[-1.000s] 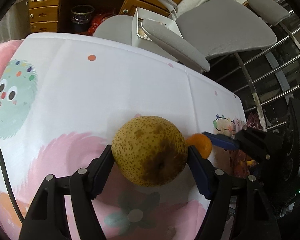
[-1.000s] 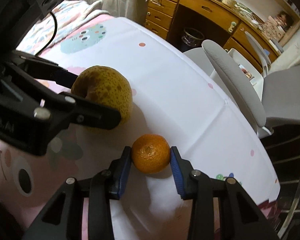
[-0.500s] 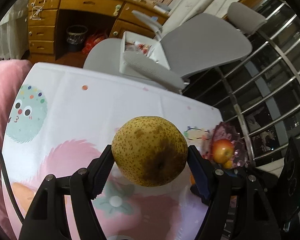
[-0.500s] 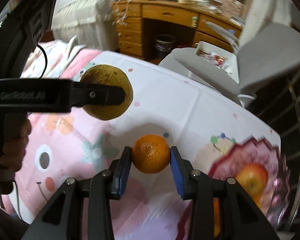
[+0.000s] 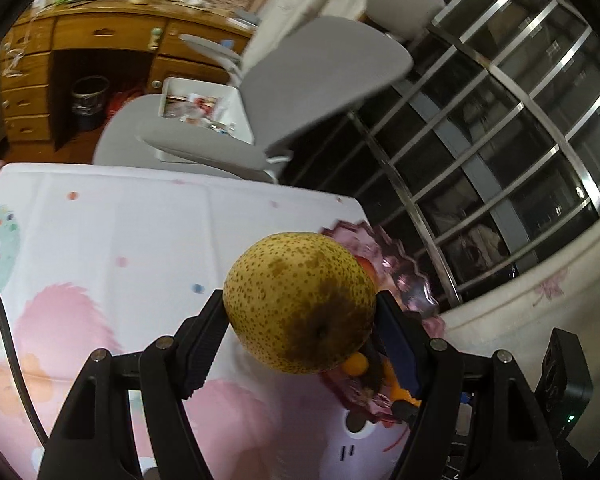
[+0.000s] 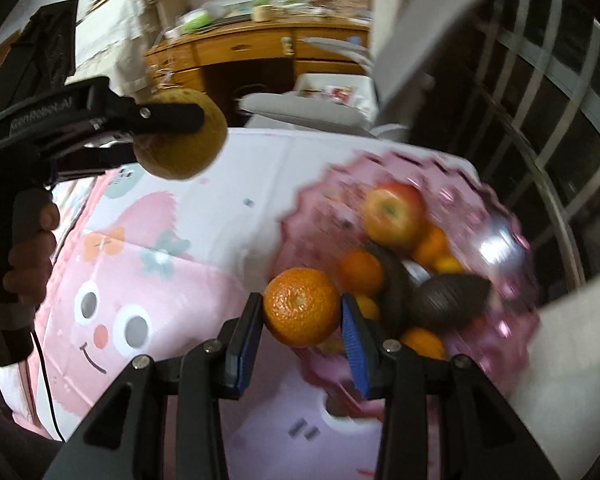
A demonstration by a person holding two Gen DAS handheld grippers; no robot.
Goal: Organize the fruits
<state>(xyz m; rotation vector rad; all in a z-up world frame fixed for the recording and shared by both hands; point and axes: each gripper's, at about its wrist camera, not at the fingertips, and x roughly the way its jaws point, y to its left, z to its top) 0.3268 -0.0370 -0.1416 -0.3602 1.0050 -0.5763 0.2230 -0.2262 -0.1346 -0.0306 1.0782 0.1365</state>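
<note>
Gripping a yellow-brown speckled pear (image 5: 300, 300) with the left gripper (image 5: 300, 308), both blue pads pressing on its sides, jaws standing rather wide around the fruit. Holding it in the air, clear of the pink and white cartoon tablecloth (image 5: 120, 240). Seeing it from the right wrist camera as well, up at the left, well apart from the bowl, with a person's hand (image 6: 24, 256) wrapping around the black handle behind it.

Clamping a small mandarin (image 6: 302, 306) in the right gripper (image 6: 302, 314), jaws standing narrow, blue pads touching the peel on both sides. Carrying it also off the cloth, appearing just over the near left rim of the pink scalloped bowl (image 6: 500, 216); not telling for sure whether it is already above the bowl or only beside it.

Lying inside the bowl: a red-yellow apple (image 6: 394, 216) at the far side, several orange citrus fruits (image 6: 360, 272) around the middle, and a dark pointed fruit (image 6: 448, 296) at the near right, maybe an avocado, being too blurred to name surely. Standing at the right end of the table, close to the window bars (image 5: 500, 120).

Showing behind the table a grey office chair (image 5: 324, 80) and a wooden desk (image 5: 100, 36) with drawers.
</note>
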